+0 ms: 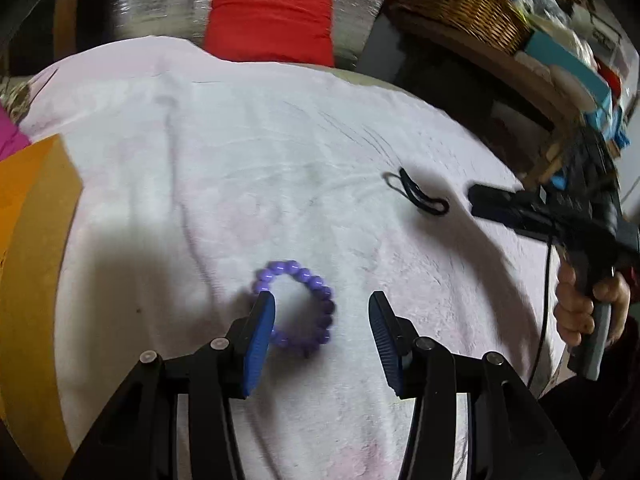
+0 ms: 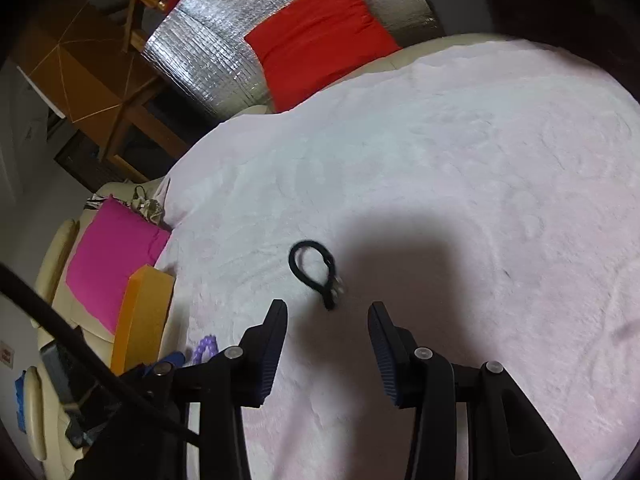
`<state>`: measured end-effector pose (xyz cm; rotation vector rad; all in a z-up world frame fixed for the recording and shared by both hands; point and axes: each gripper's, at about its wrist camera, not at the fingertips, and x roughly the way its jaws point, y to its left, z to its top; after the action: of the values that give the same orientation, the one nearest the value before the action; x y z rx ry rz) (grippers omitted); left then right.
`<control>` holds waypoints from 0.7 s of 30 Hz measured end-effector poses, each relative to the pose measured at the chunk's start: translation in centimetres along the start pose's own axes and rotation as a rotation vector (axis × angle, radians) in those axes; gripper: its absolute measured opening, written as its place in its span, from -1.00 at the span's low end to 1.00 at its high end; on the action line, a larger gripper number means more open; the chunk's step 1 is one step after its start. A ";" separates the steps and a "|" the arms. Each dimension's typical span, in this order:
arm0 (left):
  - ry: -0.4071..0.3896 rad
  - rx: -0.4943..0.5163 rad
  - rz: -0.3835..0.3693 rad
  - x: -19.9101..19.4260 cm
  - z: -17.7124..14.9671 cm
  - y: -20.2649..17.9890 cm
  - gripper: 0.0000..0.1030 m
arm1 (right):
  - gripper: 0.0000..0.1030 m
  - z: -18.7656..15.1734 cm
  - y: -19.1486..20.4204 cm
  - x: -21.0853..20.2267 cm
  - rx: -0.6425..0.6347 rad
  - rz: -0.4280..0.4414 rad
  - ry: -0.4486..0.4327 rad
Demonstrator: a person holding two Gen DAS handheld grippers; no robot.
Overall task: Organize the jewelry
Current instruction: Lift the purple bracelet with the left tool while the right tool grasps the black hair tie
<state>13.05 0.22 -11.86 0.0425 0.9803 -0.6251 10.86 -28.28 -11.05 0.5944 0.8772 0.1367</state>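
A purple bead bracelet (image 1: 316, 282) lies on the pale pink fleece cloth (image 1: 240, 140). My left gripper (image 1: 322, 296) hovers over it, open; its left pad (image 1: 260, 336) covers the ring's left side and nothing is pinched. A black cord loop (image 1: 416, 194) with a small clasp lies farther right. In the right wrist view the black cord loop (image 2: 294, 262) sits just ahead of my right gripper (image 2: 328, 303), which is open and empty. A hand (image 1: 576, 308) holds that right gripper (image 1: 480, 200) beside the cord. A few purple beads (image 2: 206, 346) show at lower left.
An orange box (image 1: 36, 200) stands at the cloth's left edge, beside a bright pink cloth (image 2: 116, 248). A red cushion (image 1: 272, 20) leans on silver foil padding behind. A wicker basket (image 1: 472, 8) and cluttered shelf are at the far right.
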 end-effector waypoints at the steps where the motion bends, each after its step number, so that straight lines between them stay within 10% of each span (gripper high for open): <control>1: 0.008 0.008 0.002 0.0 -0.1 -0.2 -0.04 | -0.11 0.1 0.1 0.5 0.004 0.004 0.007; 10: 0.050 0.091 0.005 0.5 -1.2 -1.0 -0.10 | -0.30 0.5 0.1 3.7 0.038 -0.095 0.034; 13: 0.065 0.096 0.005 0.6 -1.3 -0.9 -0.40 | -0.78 0.6 0.8 4.4 0.004 -0.129 0.018; 21: 0.066 0.111 -0.008 0.1 -1.7 -0.8 -0.78 | -0.83 0.6 2.1 2.1 -0.029 -0.119 -0.057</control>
<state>11.36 0.02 -12.73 0.1581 1.0096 -0.6889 12.87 -26.06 -11.06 0.5147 0.8518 0.0246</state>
